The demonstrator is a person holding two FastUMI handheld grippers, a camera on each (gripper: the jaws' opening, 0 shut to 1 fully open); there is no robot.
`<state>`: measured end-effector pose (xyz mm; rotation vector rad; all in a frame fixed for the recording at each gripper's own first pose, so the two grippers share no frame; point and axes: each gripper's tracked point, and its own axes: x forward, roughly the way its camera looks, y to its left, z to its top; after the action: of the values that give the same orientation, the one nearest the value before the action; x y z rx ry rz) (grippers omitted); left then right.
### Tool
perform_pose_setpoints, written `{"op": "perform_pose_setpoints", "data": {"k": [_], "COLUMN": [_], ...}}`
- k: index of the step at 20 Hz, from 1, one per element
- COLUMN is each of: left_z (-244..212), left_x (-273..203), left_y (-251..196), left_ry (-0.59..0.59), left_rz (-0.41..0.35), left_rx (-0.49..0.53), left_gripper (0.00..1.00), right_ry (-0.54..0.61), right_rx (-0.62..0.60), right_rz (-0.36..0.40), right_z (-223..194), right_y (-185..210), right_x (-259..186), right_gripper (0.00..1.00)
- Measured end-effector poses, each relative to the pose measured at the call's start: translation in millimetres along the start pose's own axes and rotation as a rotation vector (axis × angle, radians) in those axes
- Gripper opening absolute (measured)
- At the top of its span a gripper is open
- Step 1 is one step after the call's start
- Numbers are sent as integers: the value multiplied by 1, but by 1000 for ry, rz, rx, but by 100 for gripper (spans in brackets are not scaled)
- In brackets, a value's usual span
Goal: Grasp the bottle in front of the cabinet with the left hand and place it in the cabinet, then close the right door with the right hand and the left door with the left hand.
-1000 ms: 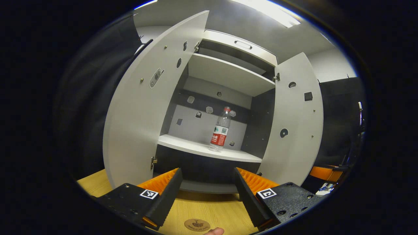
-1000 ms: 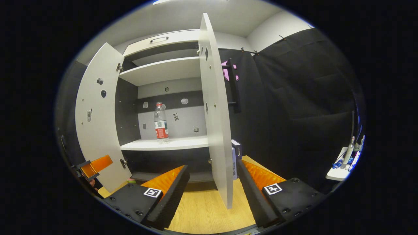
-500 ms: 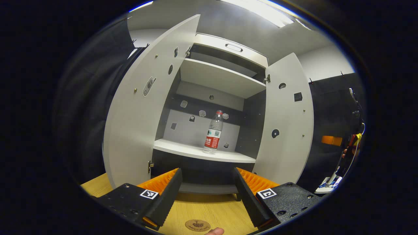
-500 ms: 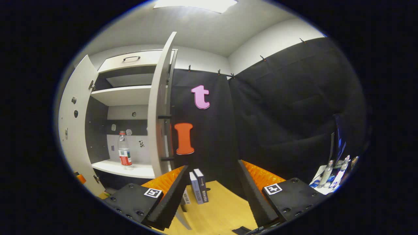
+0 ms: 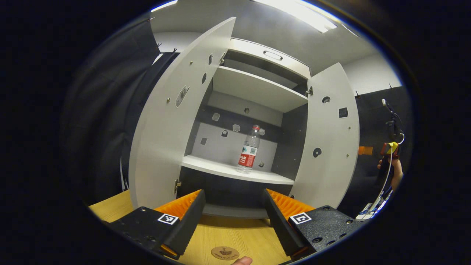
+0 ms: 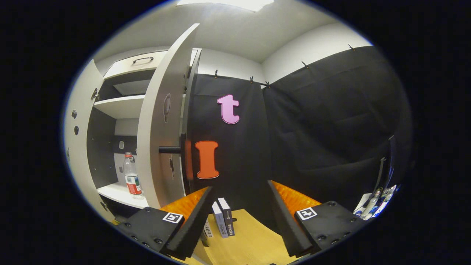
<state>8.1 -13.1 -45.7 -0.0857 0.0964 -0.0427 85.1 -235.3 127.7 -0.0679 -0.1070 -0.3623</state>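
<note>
No text is readable: the bottle [image 5: 249,151] label, the book [image 6: 225,217] spines and the table's round emblem [image 5: 225,253] are too small.

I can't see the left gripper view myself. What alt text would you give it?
A clear bottle with a red label stands upright on the middle shelf of a pale cabinet whose left door and right door both hang open. The left gripper, open and empty, hovers over the wooden table in front.
</note>
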Motion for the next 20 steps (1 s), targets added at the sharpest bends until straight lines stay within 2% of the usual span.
{"op": "perform_pose_setpoints", "data": {"k": [1,2,3,4,5,6,7,12,13,14,19,20], "left_z": [-1,0,0,1,2,4,6,5,3,3,7,7], "left_x": [2,4,7,10,13,15,17,21,21,20,12,10], "left_y": [-1,-3,-5,-7,-10,-13,-17,-26,-26,-24,-11,-9], "left_ry": [0,-1,-4,-8,-14,-22,-29,-28,-24,-24,-35,-35], "left_rz": [-2,-8,-15,-24,-32,-42,-53,-87,-87,-85,-43,-34], "left_rx": [0,-2,-4,-4,-2,0,0,-13,-15,-16,-19,-20], "left_gripper": [97,97,95,95,95,97,95,95,92,95,95,95], "right_ry": [-2,-11,-15,-18,-16,-14,-15,-21,-23,-24,-12,-9], "right_rx": [3,-1,-7,-11,-16,-19,-19,-13,-18,-24,-12,-4], "right_rz": [9,27,41,48,54,59,63,128,141,157,280,300], "right_z": [-1,-1,0,1,0,1,0,3,2,3,0,-1], "right_y": [2,5,8,9,10,12,15,44,51,59,112,122], "right_x": [-1,-1,-1,-2,-4,-5,-5,-15,-19,-21,-31,-32], "right_gripper": [88,96,87,88,96,95,95,95,95,95,95,92]}}
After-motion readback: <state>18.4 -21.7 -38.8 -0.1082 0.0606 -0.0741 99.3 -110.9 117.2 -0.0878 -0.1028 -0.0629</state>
